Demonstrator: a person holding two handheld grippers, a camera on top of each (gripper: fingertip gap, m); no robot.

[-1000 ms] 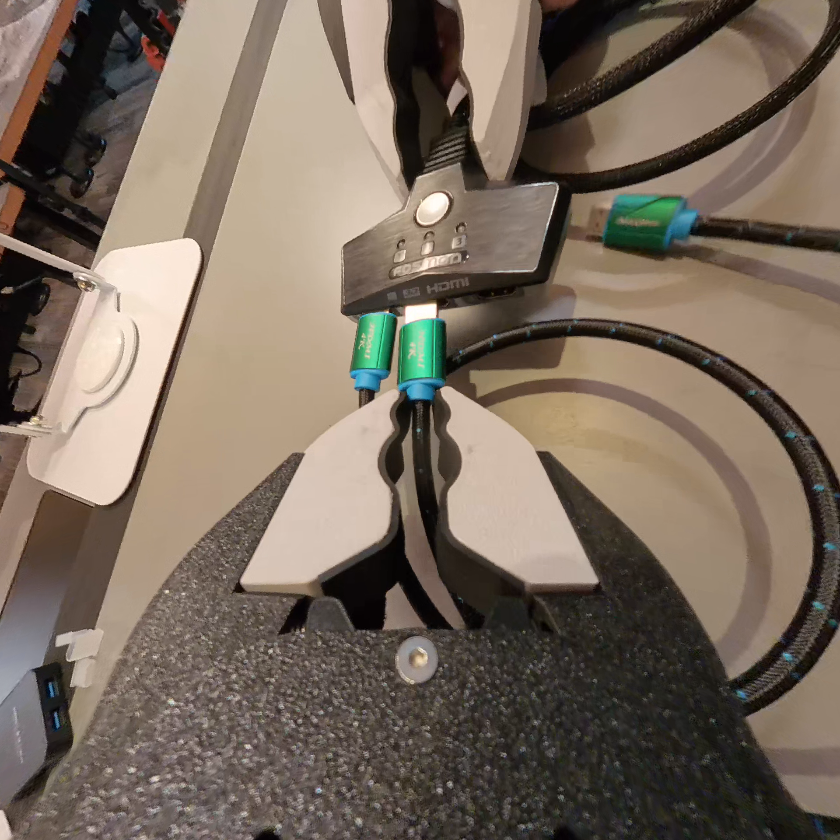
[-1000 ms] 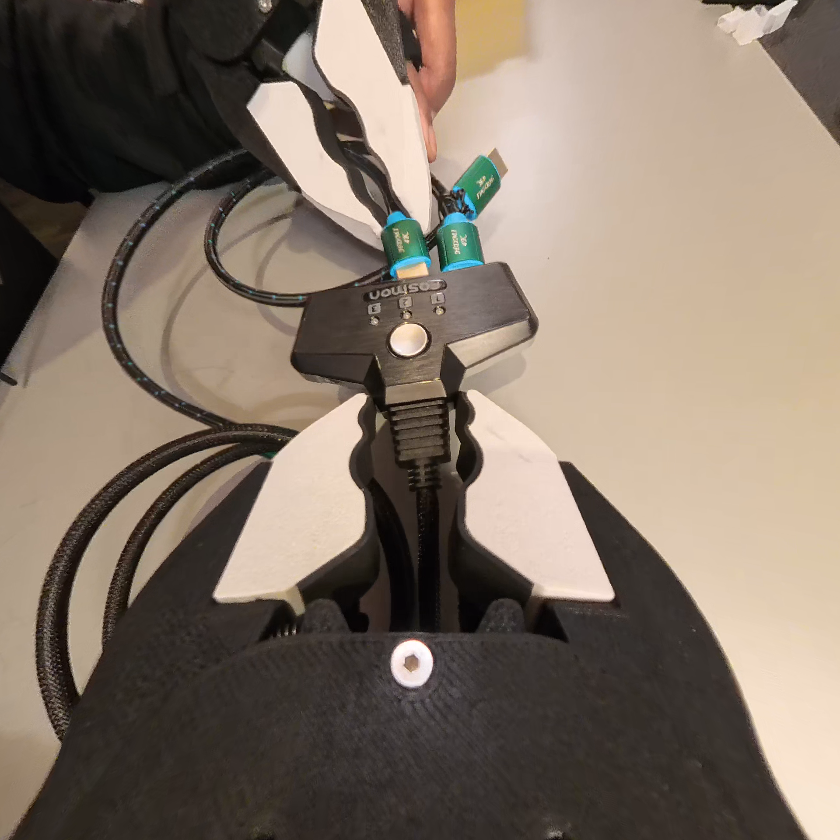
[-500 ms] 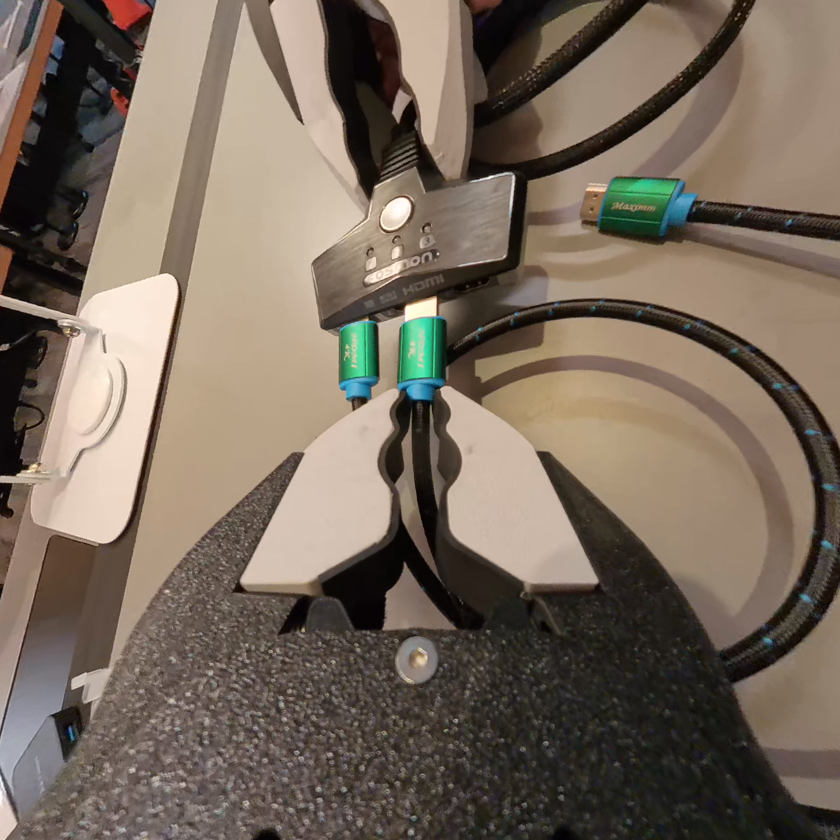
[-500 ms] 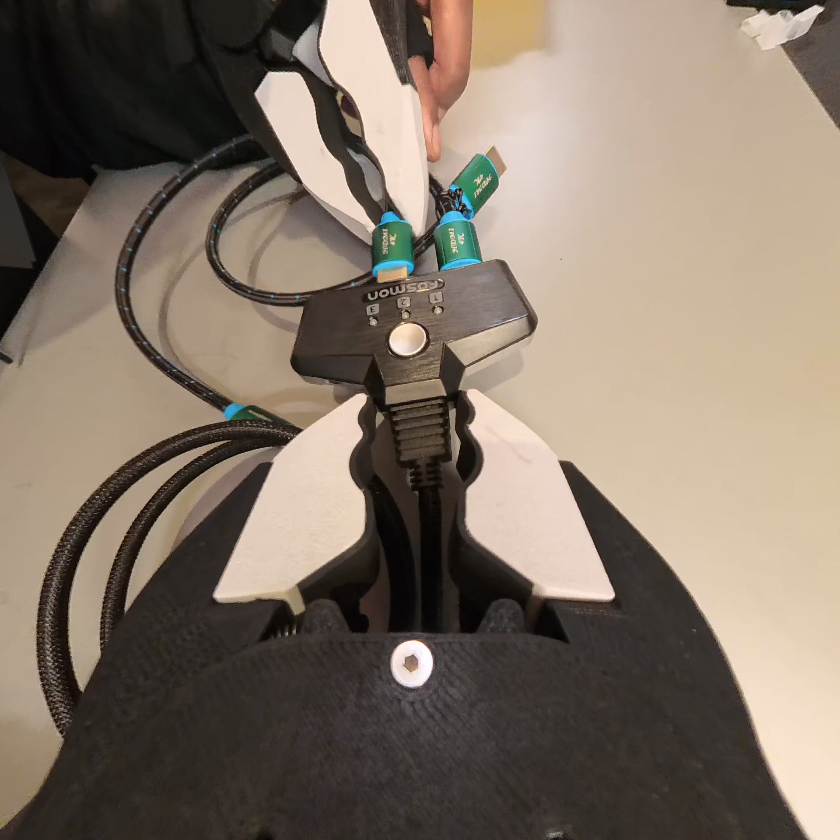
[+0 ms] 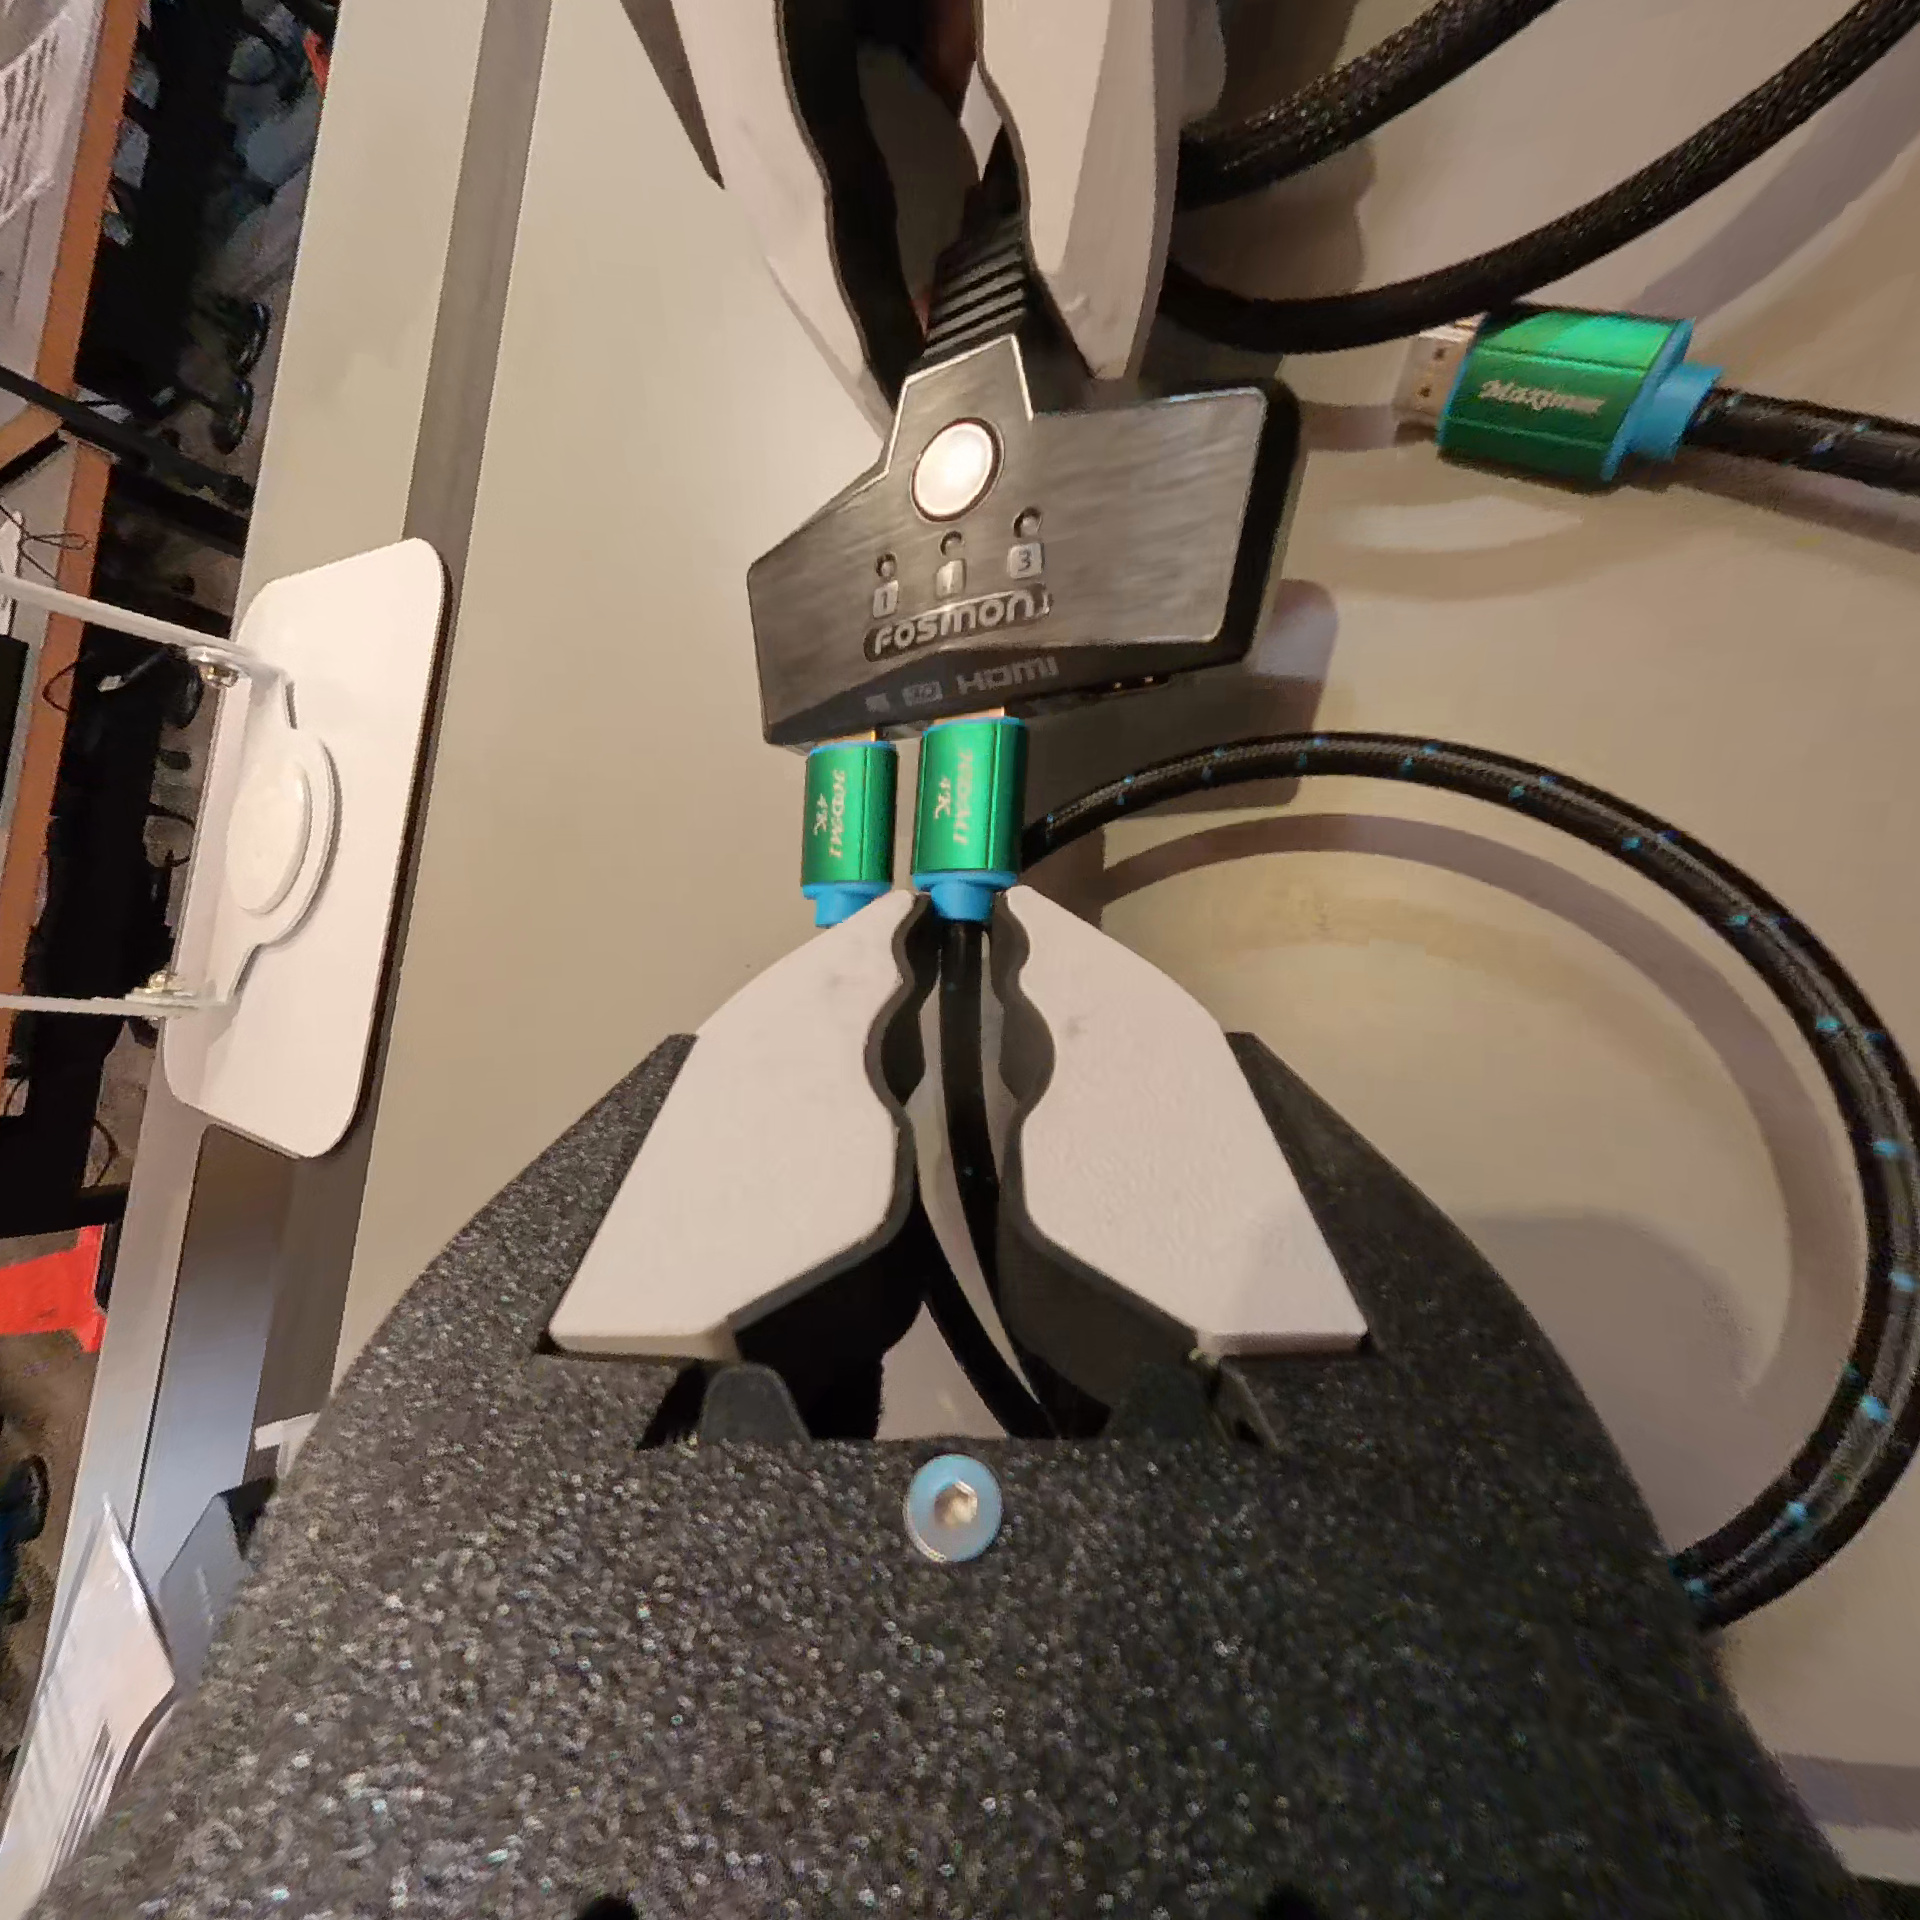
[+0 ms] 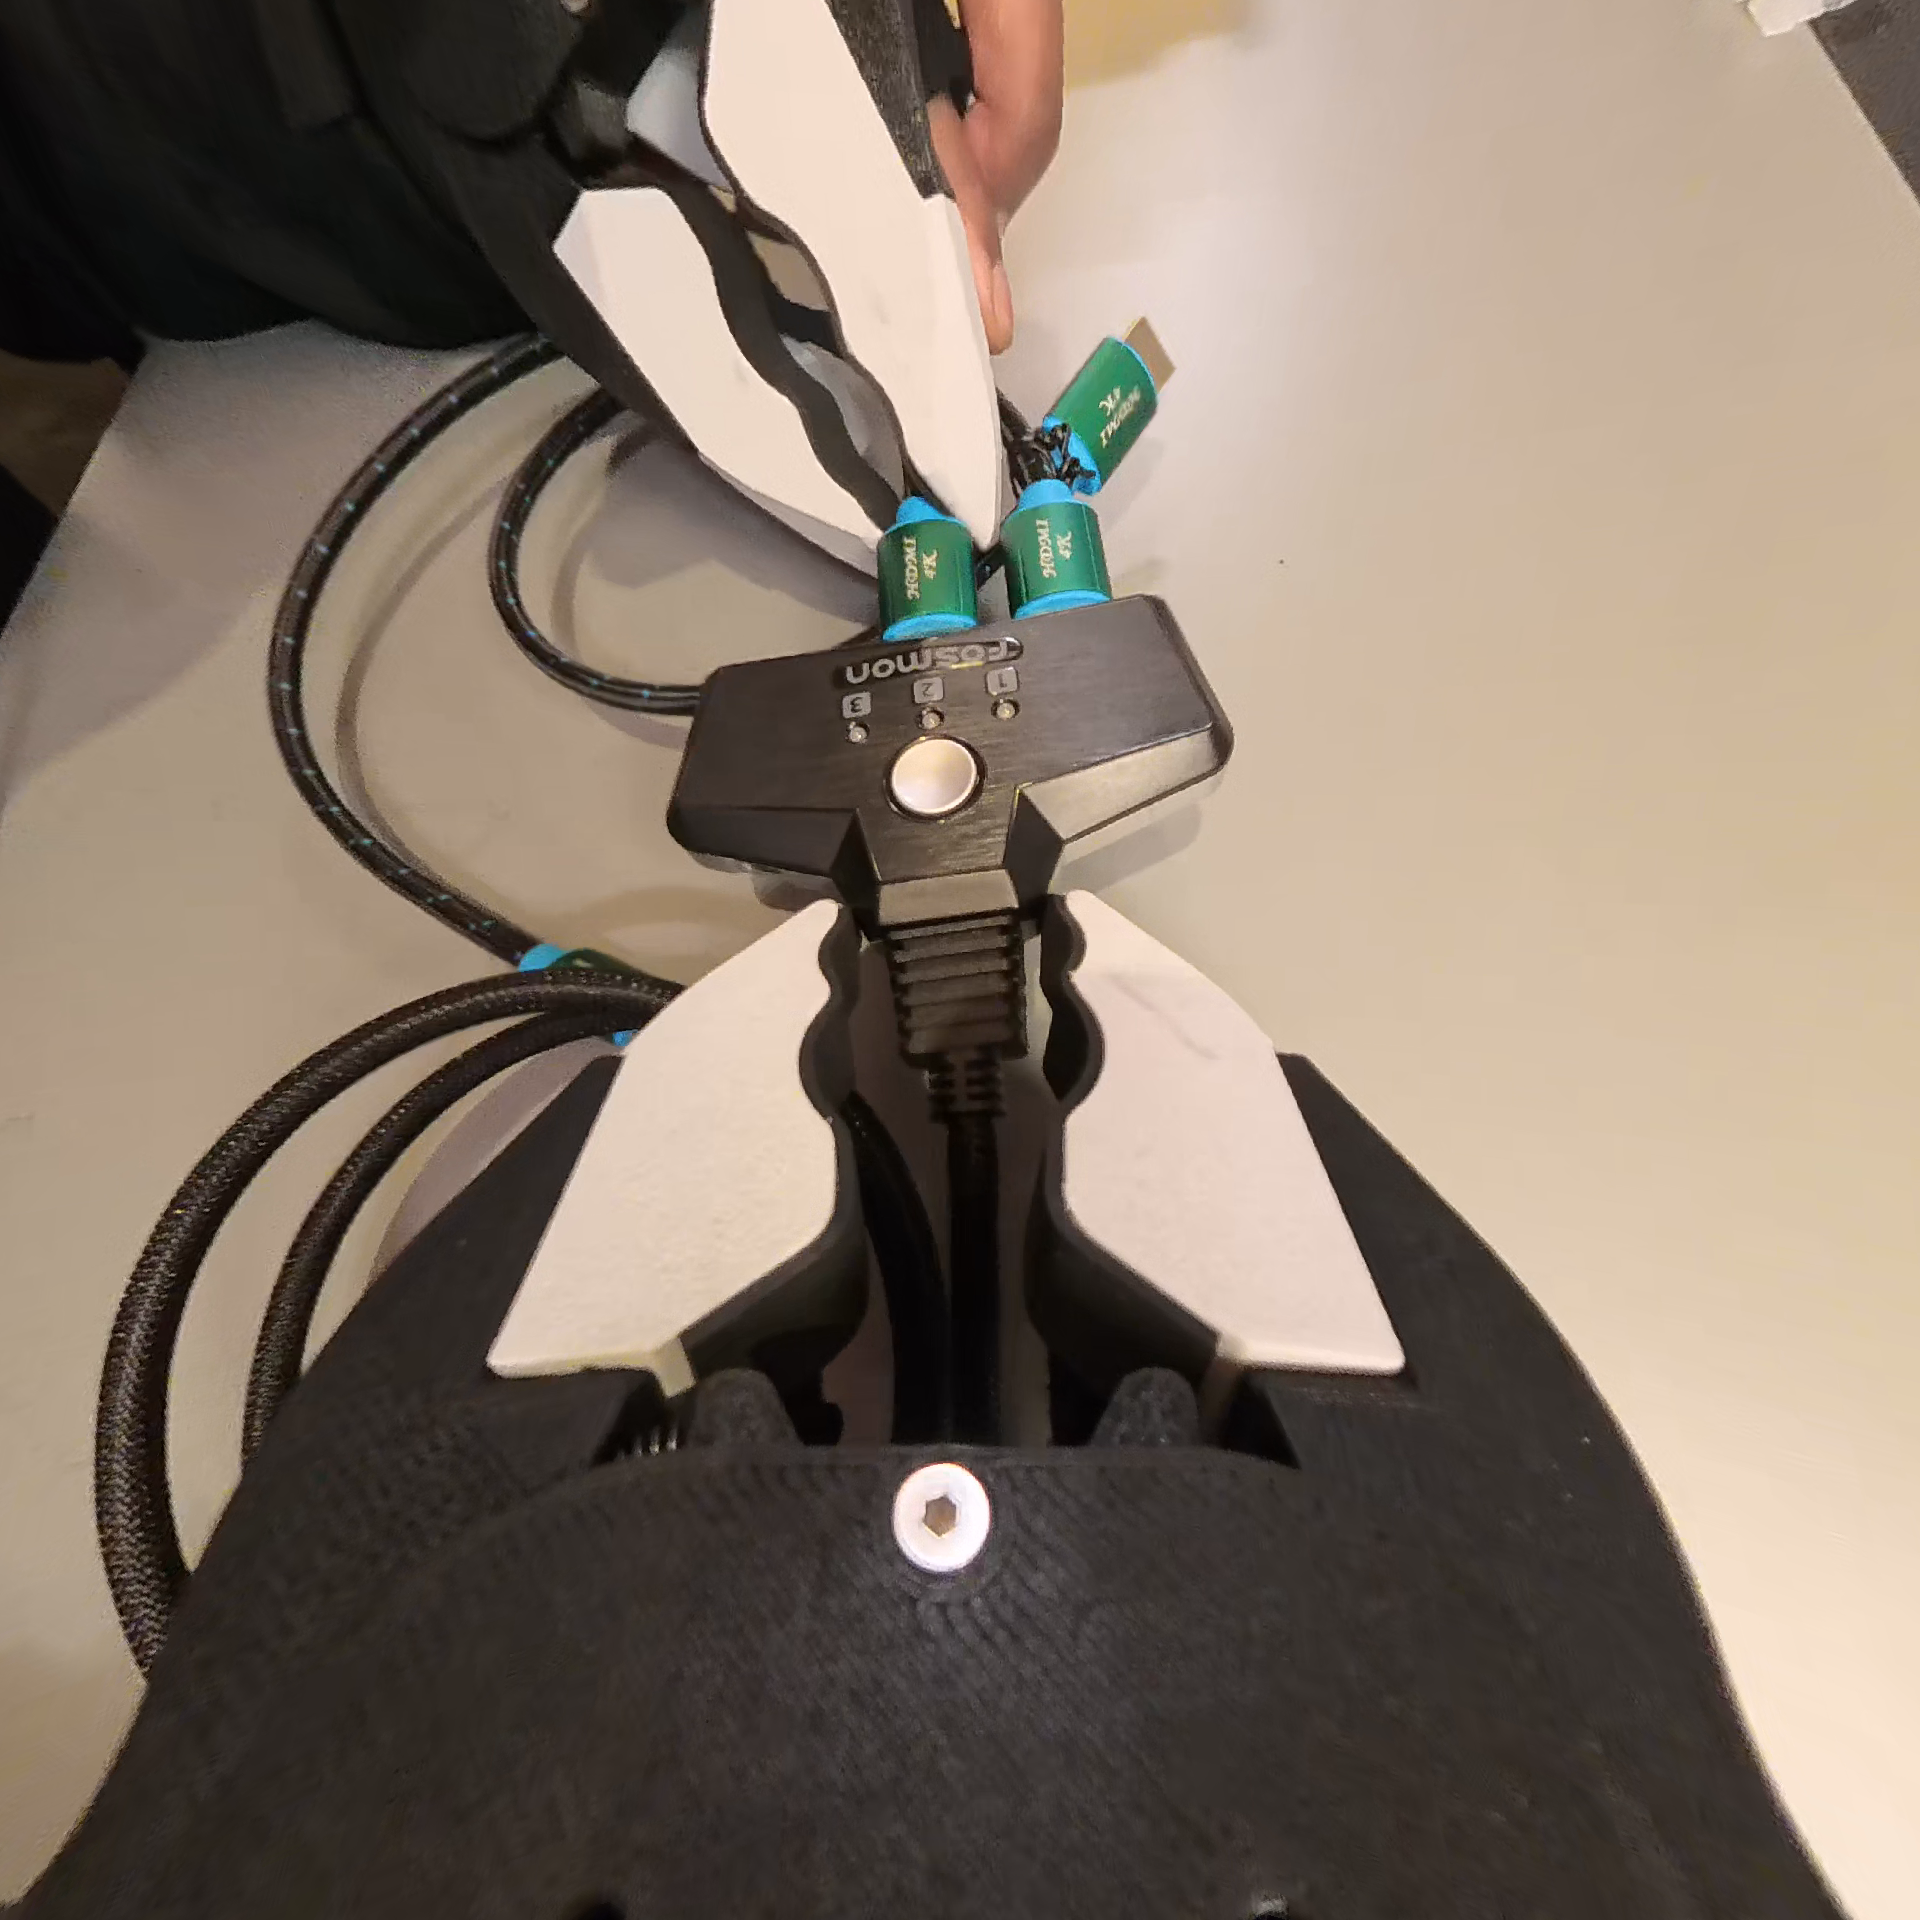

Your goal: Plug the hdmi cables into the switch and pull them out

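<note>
Brushed black metal marks the switch (image 5: 1013,566) in the left wrist view, lying on the pale desk (image 5: 623,416). Two green plugs sit at its near edge: the first plug (image 5: 850,831) in the left port and the middle plug (image 5: 968,816), whose gold tip shows only as a sliver, so it looks nearly or fully seated. The left tool (image 5: 954,914) is pinched on that plug's black braided cable (image 5: 961,1039) just behind the blue collar. A third plug (image 5: 1558,410) lies loose on the desk to the right, well apart from any port. Beyond the switch, the right tool (image 5: 987,239) is closed around the ribbed strain relief of the switch's own lead.

From the right wrist view, the right tool (image 6: 948,914) grips that ribbed strain relief (image 6: 961,992) firmly, steadying the switch (image 6: 951,758). Across it stand the same two plugs — one (image 6: 925,582) at the left tool's fingertips, one (image 6: 1058,566) beside it. A fourth green plug (image 6: 1112,410) lies free behind them.

By this showing, two of three ports are filled; one insertion and all the pulling out remain. Counted: one switch, four green plugs, two tools.
</note>
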